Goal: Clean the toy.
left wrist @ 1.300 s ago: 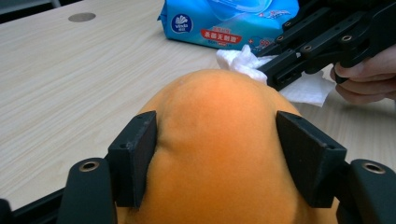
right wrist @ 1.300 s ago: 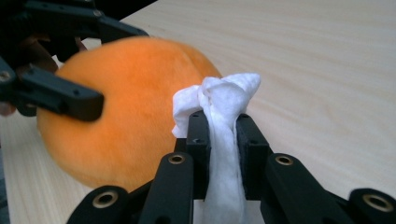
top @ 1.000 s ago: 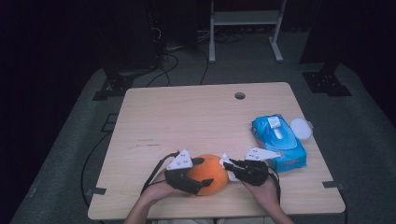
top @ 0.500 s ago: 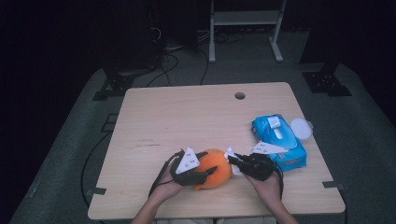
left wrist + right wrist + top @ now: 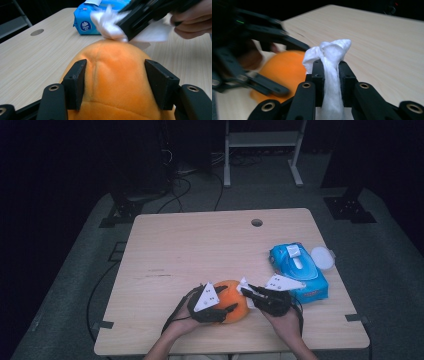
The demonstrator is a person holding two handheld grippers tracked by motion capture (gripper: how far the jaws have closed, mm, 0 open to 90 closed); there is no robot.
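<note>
Orange plush toy [image 5: 231, 300], soft and rounded, lying at the near edge of the surface [image 5: 200, 245], a little right of centre, between our 2 grippers.

Risks, as we judge them:
1. The plush is soft and yields; a loose hold by the left gripper [image 5: 117, 82] could let it roll or skid across the smooth wood when the wipe pushes on it.
2. The white wipe [image 5: 332, 75] stands in a narrow twist above the right gripper [image 5: 331, 65]; pressed hard, it could fold over, so that bare plastic rubs the fabric instead.
3. The toy sits close to the near edge; a push toward us could carry it off the surface.
4. The 2 grippers work close together and could knock each other.

Gripper states:
- Left gripper: about half open, its 2 black pads [image 5: 75, 82] set against either flank of the plush; the jaws have just been easing wider, with the toy between them, and in the left gripper view they appear to hold it lightly.
- Right gripper: clamped tight on the wipe, whose bunched end touches the far top of the toy.

Also present: 1 blue wipes pack [image 5: 297, 270] to the right, with a white lid [image 5: 321, 257] beside it.
</note>
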